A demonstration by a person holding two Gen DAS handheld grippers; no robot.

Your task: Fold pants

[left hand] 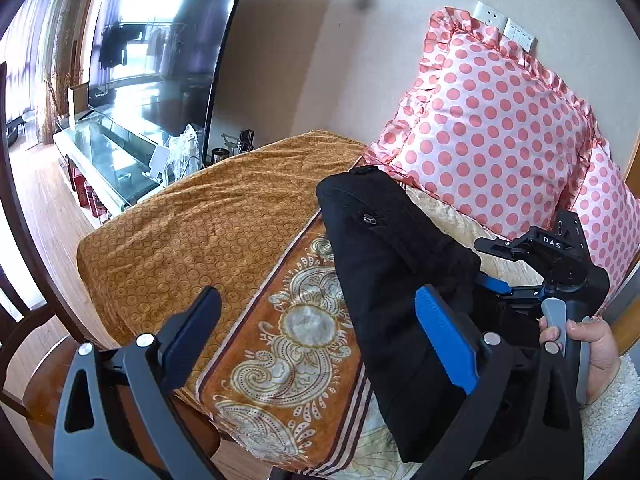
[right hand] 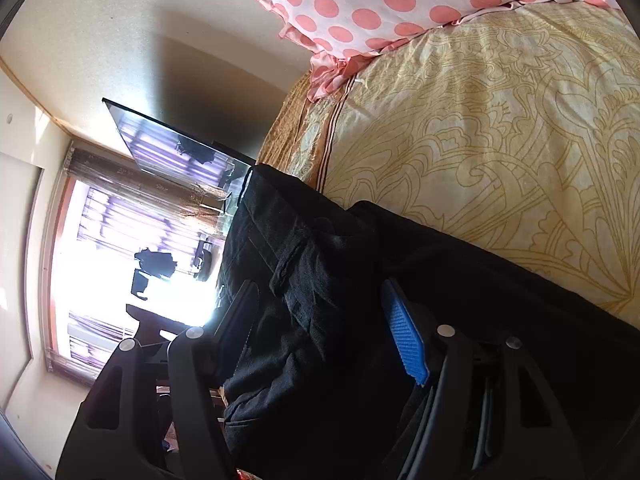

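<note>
Black pants (left hand: 400, 280) lie bunched on the bed (left hand: 224, 216), 6 o'clock of the dotted pillow (left hand: 492, 128). Left gripper (left hand: 320, 340) gapes wide, empty, likely repositioning. Right gripper (right hand: 320, 332) straddles cloth, jaws part-way; contact unclear, probably seeking a fold grip.

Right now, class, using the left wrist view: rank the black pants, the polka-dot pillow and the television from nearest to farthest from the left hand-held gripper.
From the left hand-held gripper:
1. Black pants, right beside its right finger.
2. Polka-dot pillow, behind the pants against the wall.
3. Television, far left, beyond the bed.
</note>
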